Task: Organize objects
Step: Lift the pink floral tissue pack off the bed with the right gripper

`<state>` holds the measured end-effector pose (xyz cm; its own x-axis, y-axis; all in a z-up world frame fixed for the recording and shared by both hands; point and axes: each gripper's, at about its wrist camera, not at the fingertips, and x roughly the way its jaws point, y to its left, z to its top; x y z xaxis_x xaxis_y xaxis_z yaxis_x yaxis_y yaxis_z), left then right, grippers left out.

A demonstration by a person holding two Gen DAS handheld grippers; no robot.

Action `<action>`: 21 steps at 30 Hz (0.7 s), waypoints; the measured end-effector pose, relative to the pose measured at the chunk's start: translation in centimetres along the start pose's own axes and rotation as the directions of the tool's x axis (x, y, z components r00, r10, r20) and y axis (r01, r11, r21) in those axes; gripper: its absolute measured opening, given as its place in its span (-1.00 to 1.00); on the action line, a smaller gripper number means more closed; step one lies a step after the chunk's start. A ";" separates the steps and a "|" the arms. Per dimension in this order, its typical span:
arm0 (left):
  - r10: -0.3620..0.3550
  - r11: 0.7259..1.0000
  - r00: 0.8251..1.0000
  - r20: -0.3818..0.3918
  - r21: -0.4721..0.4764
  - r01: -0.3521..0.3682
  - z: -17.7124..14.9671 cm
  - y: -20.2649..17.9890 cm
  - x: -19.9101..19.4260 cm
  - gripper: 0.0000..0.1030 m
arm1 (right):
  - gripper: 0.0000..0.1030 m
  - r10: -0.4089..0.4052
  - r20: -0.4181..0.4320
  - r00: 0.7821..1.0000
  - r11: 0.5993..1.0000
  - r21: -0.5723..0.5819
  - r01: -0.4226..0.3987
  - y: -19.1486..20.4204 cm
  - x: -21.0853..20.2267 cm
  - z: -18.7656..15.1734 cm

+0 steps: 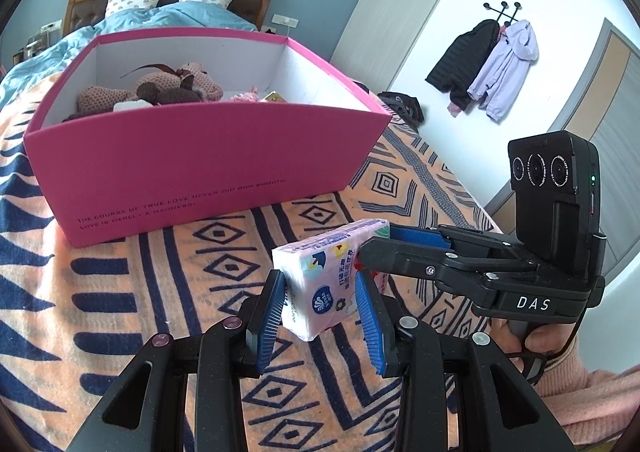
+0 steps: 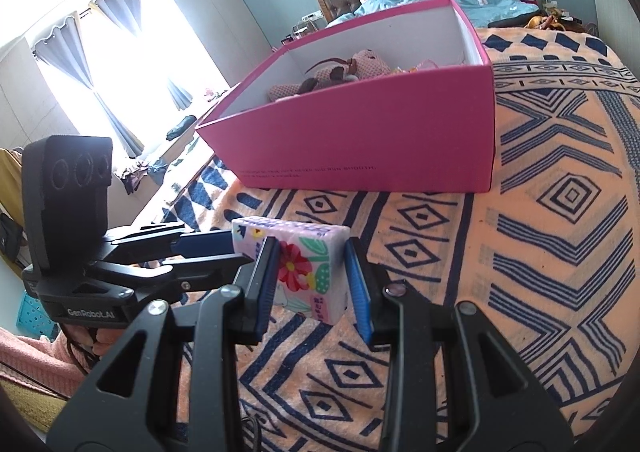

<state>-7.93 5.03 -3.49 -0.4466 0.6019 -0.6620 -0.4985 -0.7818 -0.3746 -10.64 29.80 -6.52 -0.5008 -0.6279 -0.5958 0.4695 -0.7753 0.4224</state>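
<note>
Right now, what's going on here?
A person holds a tool in each hand above the patterned blanket. Both the left tool and the right tool are closed on the same tissue pack, from different sides, held in the air. The pink box behind it is open and already holds a stuffed toy.

Both wrist views sit low over the bed, close behind their own fingers, facing the far box (image 1: pixel 192 155) (image 2: pixel 360 131). Each sees the other gripper, left (image 2: pixel 240 248) and right (image 1: pixel 372 244).
</note>
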 end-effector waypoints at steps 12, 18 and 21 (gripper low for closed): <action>0.012 0.999 0.999 0.047 0.032 -0.013 0.9 -0.8 -1.3 -0.30 | -0.29 -0.015 0.044 0.999 0.999 -0.036 0.017 1.1 -0.9 1.2; 0.017 0.999 0.998 0.063 0.039 -0.020 1.5 -1.0 -1.6 -0.30 | -0.29 -0.018 0.058 0.998 0.999 -0.048 0.021 1.2 -1.1 1.7; 0.020 0.999 0.997 0.070 0.042 -0.023 1.8 -1.0 -1.7 -0.30 | -0.29 -0.020 0.064 0.998 0.998 -0.056 0.024 1.4 -1.2 2.1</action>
<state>-7.99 5.08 -0.78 -0.5079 0.5959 -0.6221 -0.5188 -0.7881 -0.3314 -10.92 29.34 -3.80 -0.5560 -0.6151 -0.5590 0.4976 -0.7850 0.3690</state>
